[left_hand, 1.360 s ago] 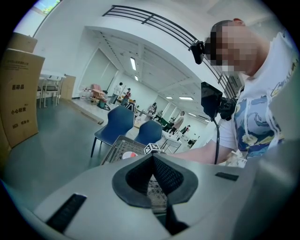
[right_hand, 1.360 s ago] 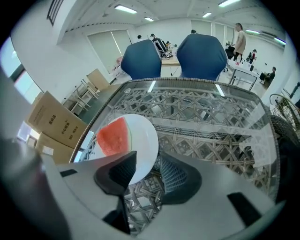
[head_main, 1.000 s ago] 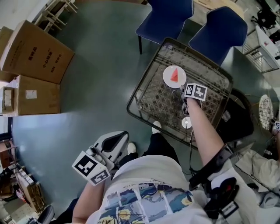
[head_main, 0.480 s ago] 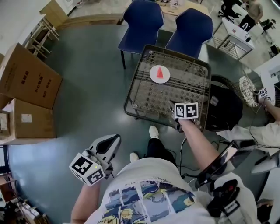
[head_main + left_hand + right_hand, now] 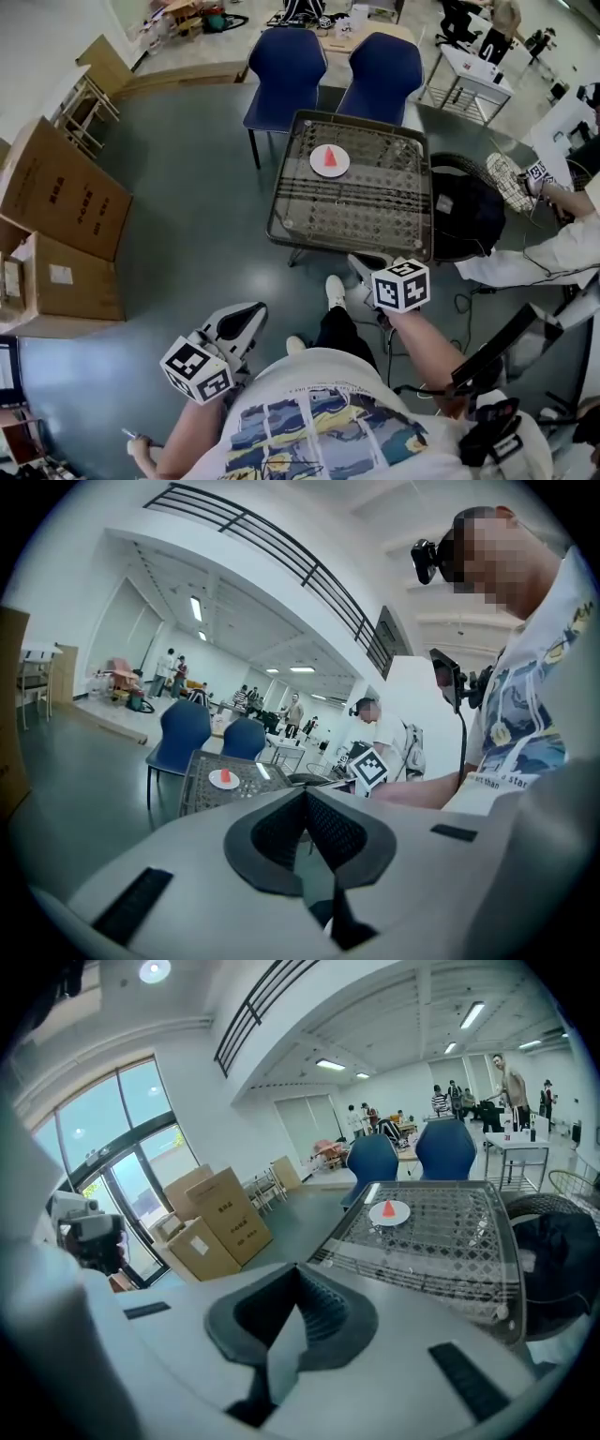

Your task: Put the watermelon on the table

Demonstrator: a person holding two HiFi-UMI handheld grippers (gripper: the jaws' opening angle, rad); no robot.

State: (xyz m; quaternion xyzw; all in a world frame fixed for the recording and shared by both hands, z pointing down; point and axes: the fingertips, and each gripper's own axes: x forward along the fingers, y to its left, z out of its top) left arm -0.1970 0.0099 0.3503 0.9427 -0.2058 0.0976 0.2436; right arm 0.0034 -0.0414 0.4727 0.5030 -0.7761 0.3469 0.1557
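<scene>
A red watermelon wedge (image 5: 329,157) stands on a white plate (image 5: 339,169) on the glass lattice table (image 5: 375,211), towards its far left part. It also shows small in the left gripper view as the wedge (image 5: 225,777) and in the right gripper view as the wedge (image 5: 388,1208). My right gripper (image 5: 367,270) hangs off the table's near edge, close to my body, shut with nothing in it (image 5: 296,1269). Well short of the table, my left gripper (image 5: 246,319) sits low at my left side, jaws together and empty (image 5: 306,794).
Two blue chairs (image 5: 286,61) stand behind the table. Cardboard boxes (image 5: 56,202) are stacked at the left on the grey floor. A black bag (image 5: 466,216) lies right of the table, beside a seated person (image 5: 562,248). My shoe (image 5: 335,291) is near the table's front.
My right gripper has come back from beside the plate, over the table's near edge, towards my body. The table and plate now lie farther off. The left gripper stays low at my side.
</scene>
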